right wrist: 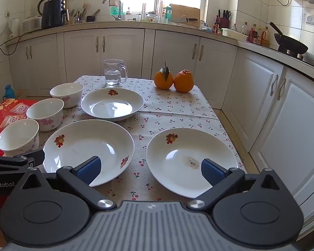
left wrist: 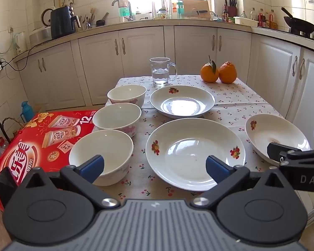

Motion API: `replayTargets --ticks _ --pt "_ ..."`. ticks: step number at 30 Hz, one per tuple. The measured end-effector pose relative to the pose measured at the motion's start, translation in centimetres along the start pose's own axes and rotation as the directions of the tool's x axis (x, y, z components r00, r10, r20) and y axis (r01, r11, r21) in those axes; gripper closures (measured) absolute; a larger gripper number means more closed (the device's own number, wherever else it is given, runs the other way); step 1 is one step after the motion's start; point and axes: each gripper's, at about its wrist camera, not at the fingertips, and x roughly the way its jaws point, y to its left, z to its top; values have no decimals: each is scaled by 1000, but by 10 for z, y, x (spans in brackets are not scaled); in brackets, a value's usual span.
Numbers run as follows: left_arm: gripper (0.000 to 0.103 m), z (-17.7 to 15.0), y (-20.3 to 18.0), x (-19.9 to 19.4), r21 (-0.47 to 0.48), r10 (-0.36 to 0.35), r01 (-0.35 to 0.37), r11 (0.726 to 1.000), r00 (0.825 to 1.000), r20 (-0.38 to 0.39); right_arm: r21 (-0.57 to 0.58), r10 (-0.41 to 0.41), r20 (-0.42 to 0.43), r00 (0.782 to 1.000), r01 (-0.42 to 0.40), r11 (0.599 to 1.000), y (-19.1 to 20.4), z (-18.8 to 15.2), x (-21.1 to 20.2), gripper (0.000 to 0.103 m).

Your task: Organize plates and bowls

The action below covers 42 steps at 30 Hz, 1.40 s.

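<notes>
At the far left, beside the tabletop (left wrist: 230, 96), sat a red carton (left wrist: 31, 144). Along the tabletop's left edge three bowls stood in a row, all apart: the near bowl (left wrist: 102, 154), the middle bowl (left wrist: 117, 118) and the far bowl (left wrist: 126, 95). The left hand-held gripper (left wrist: 155, 167) hovered above the near edge, jaws spread wide and empty, one pad over the near bowl's rim and the other over the large plate (left wrist: 195, 152). Behind that lay the far plate (left wrist: 182, 101), with a glass mug (left wrist: 161, 71) of water and two oranges (left wrist: 218, 72) at the back. To the right, the right hand-held gripper (right wrist: 150, 170) was likewise wide open and held nothing, poised between the large plate and the right plate (right wrist: 191, 161). Nothing appeared stacked yet. A sound start would probably be nesting the bowls with the left gripper, pinching one wall at the rim, while the right took the right plate by its near lip and lifted it clear before setting it onto the large one.
</notes>
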Motion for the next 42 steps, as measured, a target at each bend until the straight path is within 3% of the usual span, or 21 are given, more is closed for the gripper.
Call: replayTargets --ticks 8,42 --pt "1 -2 9 -5 -41 -9 9 999 1000 -2 -7 -5 4 1000 5 1000 1 2 -1 0" --pt "1 -1 4 -3 -29 7 -7 1000 1000 -11 -8 4 5 1000 -4 1000 1 1 -2 0"
